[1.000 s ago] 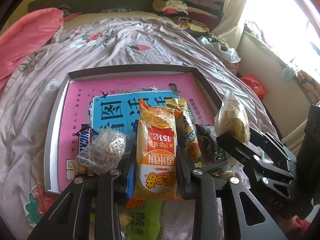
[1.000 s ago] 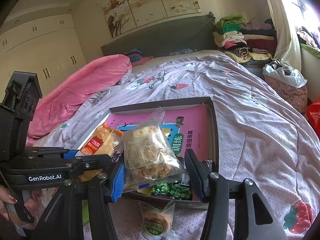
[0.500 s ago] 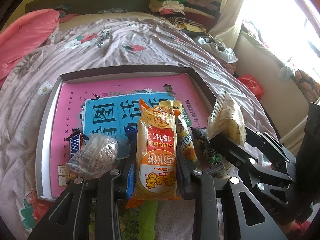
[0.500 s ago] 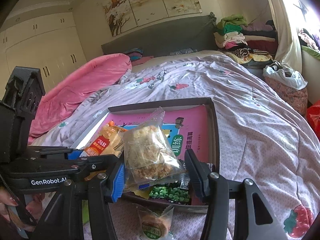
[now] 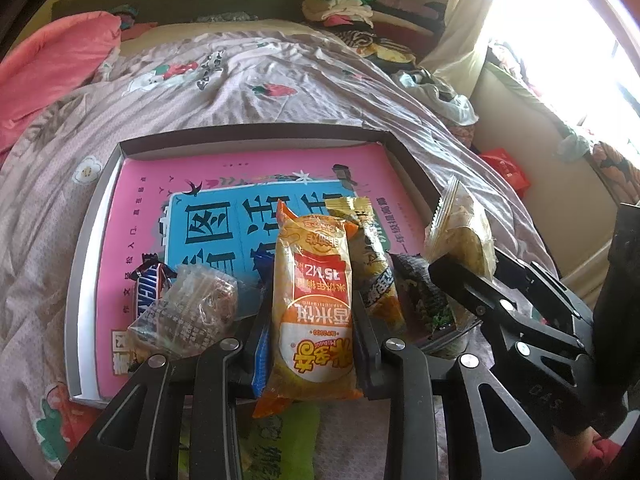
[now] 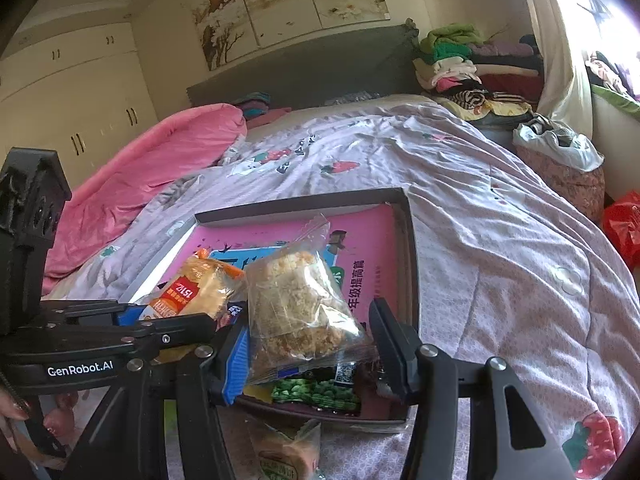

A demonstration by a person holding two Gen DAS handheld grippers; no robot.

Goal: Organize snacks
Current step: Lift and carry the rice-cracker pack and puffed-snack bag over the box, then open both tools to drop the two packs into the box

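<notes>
My left gripper is shut on an orange rice-cracker packet, held above the near edge of a shallow grey box lined with a pink book. My right gripper is shut on a clear bag of crumbly cake, held over the box's near right corner; it also shows in the left wrist view. In the box lie a Snickers bar, a clear wrapped snack, a yellow packet and a green pea packet.
The box sits on a lilac strawberry-print duvet. A green packet and a wrapped bun lie on the bed in front of the box. A pink quilt is at the left, a clothes pile behind.
Both grippers, still holding their packets, have shifted a little forward over the box's near edge. The box contents have not moved.
</notes>
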